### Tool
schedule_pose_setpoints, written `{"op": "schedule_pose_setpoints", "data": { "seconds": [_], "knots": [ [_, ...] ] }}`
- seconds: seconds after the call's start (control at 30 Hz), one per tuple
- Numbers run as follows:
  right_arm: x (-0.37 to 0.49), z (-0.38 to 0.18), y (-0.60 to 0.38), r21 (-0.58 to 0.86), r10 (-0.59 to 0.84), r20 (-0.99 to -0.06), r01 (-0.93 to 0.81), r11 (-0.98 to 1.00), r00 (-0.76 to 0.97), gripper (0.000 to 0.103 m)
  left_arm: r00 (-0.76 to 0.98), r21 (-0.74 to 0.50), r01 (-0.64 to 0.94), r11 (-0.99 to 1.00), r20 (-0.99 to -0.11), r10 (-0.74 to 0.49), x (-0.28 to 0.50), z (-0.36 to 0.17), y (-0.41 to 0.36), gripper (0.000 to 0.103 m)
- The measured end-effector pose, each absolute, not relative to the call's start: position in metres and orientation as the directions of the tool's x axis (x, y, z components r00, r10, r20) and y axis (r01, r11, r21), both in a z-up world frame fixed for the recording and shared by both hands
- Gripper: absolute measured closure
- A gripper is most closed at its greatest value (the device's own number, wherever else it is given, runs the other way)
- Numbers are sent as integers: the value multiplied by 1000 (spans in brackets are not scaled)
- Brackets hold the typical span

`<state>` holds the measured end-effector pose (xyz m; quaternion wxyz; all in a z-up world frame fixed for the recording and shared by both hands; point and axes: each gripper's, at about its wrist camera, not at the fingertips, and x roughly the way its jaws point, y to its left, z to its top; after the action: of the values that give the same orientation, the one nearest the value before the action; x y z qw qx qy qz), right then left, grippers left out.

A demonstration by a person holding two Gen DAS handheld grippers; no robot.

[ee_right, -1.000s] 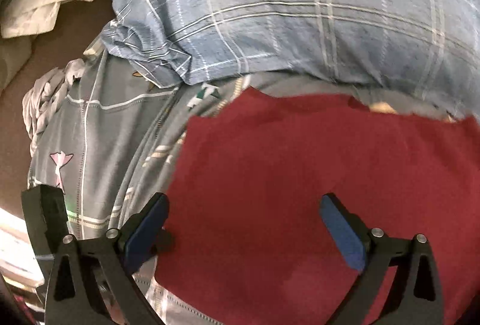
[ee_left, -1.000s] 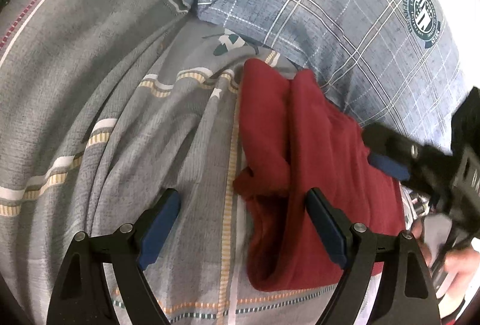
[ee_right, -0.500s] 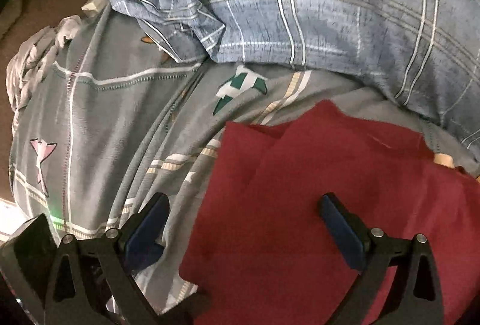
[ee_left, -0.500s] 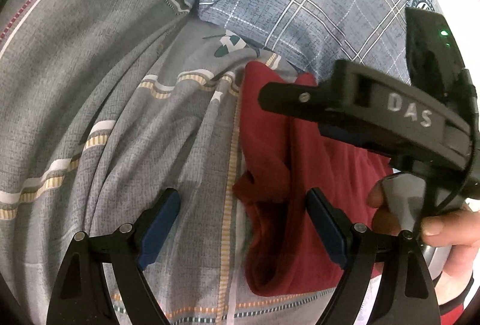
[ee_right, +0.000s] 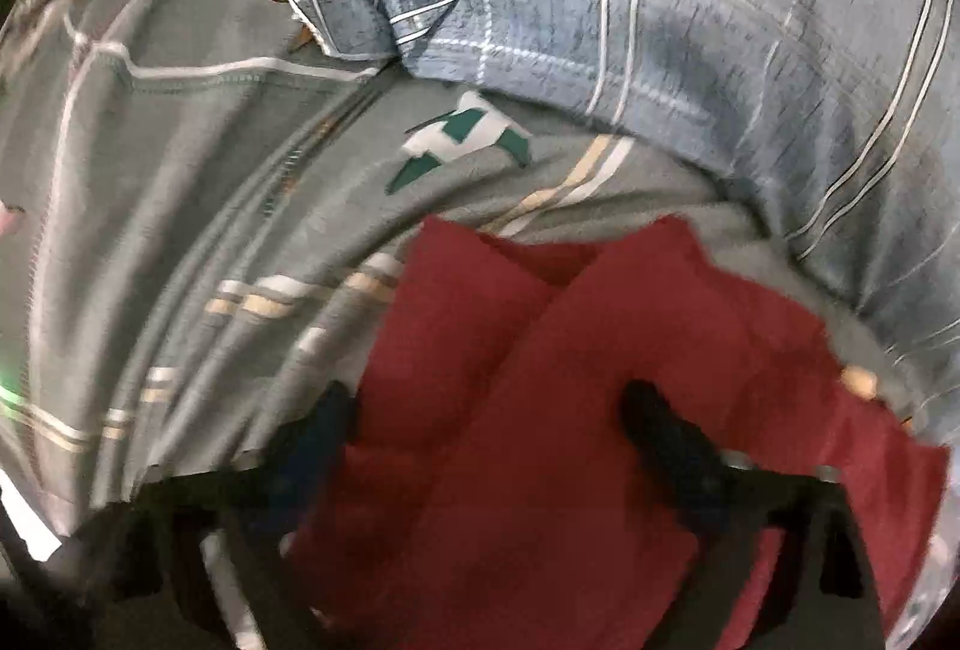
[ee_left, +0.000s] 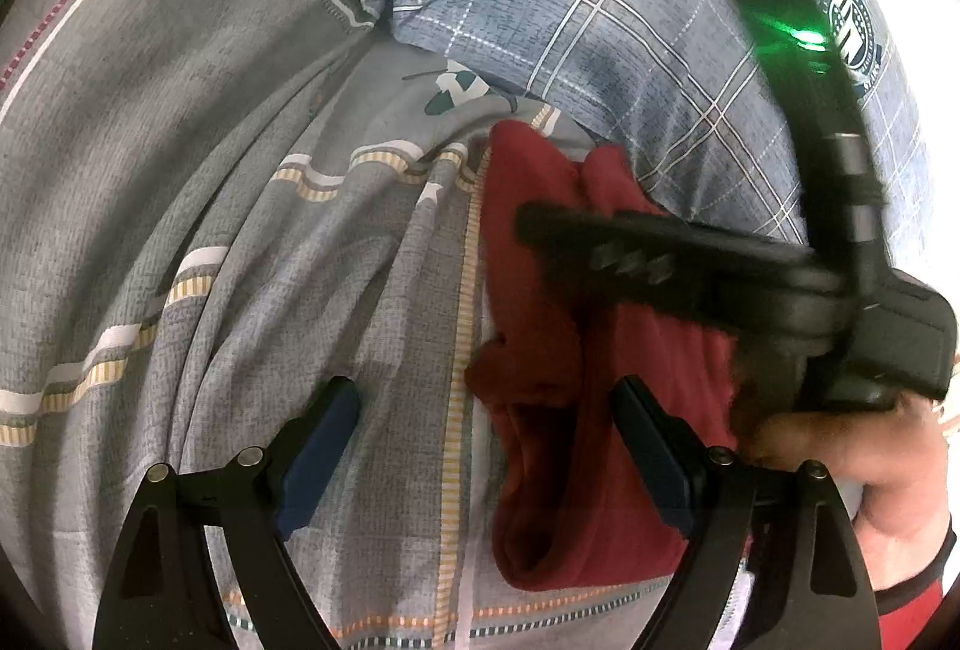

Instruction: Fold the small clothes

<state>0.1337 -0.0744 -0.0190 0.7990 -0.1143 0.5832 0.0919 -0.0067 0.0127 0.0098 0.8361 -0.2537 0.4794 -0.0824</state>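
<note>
Left view: the left tongs (ee_left: 480,446) stand wide, holding nothing. The red cloth (ee_left: 540,350) lies on grey striped bedding (ee_left: 240,230), beside a blue checked pillow (ee_left: 600,20).

Right view: the right tongs (ee_right: 486,446) are closing over the red cloth (ee_right: 540,410), not pinching it.

The small folded garment (ee_left: 540,302) is plain dark red, without print. Under it lies a grey sheet (ee_left: 240,254) crossed by bands of white and pale yellow, with a dashed maroon line at the far left and a green-and-white motif (ee_right: 462,140) near the red cloth's far edge. Farther off, the pillow (ee_left: 600,26) is heathered blue with a white windowpane check and a round teal-and-white emblem (ee_left: 852,32). The left gripper (ee_left: 486,446) is black with dark blue pads (ee_left: 318,446); the right gripper (ee_left: 690,260) is black too, showing a green light.
</note>
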Motion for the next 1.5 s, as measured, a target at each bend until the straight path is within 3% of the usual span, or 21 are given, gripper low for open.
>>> {"op": "schedule_pose_setpoints", "data": {
  "seconds": [0.03, 0.1, 0.33, 0.37, 0.43, 0.47, 0.57, 0.6, 0.63, 0.67, 0.7, 0.87, 0.9, 0.97, 1.0, 1.03, 1.1, 1.2, 1.23, 1.27, 1.5],
  "knots": [
    [134, -13, -82, -39, 53, -947, -277, 960, 316, 61, 529, -501, -101, 859, -759, -381, -7, 10, 12, 15],
    [133, -5, -99, 55, 135, -940, -252, 966, 313, 82, 533, -518, -75, 852, -743, -405, -7, 13, 7, 15],
    [123, 12, -140, 200, 262, -900, -203, 959, 350, 88, 561, -476, 36, 879, -718, -411, 2, 13, -23, 20],
    [121, 14, -143, 215, 275, -895, -201, 956, 352, 88, 561, -482, 53, 875, -711, -425, 3, 11, -26, 37],
    [115, 17, -147, 237, 293, -888, -193, 952, 353, 88, 546, -503, 76, 861, -701, -458, 5, 7, -31, 61],
    [114, 18, -150, 251, 304, -886, -191, 949, 351, 87, 547, -511, 83, 855, -694, -468, 5, 6, -31, 64],
    [113, 25, -156, 306, 345, -867, -162, 938, 359, 76, 575, -538, 98, 837, -656, -489, 3, 11, -27, 72],
    [115, 28, -159, 323, 356, -860, -150, 934, 365, 56, 584, -551, 109, 827, -638, -502, 1, 14, -26, 73],
    [116, 30, -160, 327, 357, -859, -143, 934, 367, 29, 590, -554, 117, 824, -629, -506, 2, 15, -26, 73],
    [118, 30, -158, 330, 358, -859, -138, 934, 365, 20, 594, -548, 125, 827, -626, -505, 0, 16, -27, 74],
    [120, 29, -156, 333, 360, -862, -138, 933, 357, 15, 593, -539, 131, 832, -630, -501, 0, 17, -28, 74],
    [135, 16, -124, 263, 316, -915, -223, 939, 251, 16, 585, -521, 135, 843, -645, -492, -2, 17, -30, 74],
    [137, 9, -114, 213, 273, -933, -251, 944, 235, 17, 582, -516, 132, 846, -651, -487, -1, 17, -30, 74],
    [138, 0, -109, 151, 219, -945, -272, 950, 241, 36, 568, -501, 102, 860, -680, -464, 0, 14, -30, 64],
    [137, -3, -110, 116, 187, -947, -268, 957, 260, 54, 563, -498, 88, 863, -689, -456, 2, 12, -30, 58],
    [136, -2, -112, 103, 181, -942, -268, 958, 283, 65, 559, -502, 78, 861, -693, -454, 2, 11, -30, 48],
    [131, 5, -122, 152, 234, -917, -259, 954, 324, 74, 562, -495, 69, 866, -698, -444, 1, 13, -32, 45],
    [124, 17, -144, 216, 289, -885, -229, 949, 366, 79, 565, -454, 110, 884, -703, -432, -6, 20, -43, 56],
    [121, 21, -150, 231, 303, -876, -224, 947, 377, 80, 565, -449, 140, 882, -696, -444, -9, 24, -47, 80],
    [118, 26, -157, 245, 315, -865, -220, 944, 390, 80, 570, -435, 180, 882, -685, -454, -14, 32, -54, 86],
    [93, 74, -216, 331, 384, -786, -195, 923, 485, 83, 613, -362, 338, 869, -617, -495, -44, 88, -110, 88]
  ]
}}
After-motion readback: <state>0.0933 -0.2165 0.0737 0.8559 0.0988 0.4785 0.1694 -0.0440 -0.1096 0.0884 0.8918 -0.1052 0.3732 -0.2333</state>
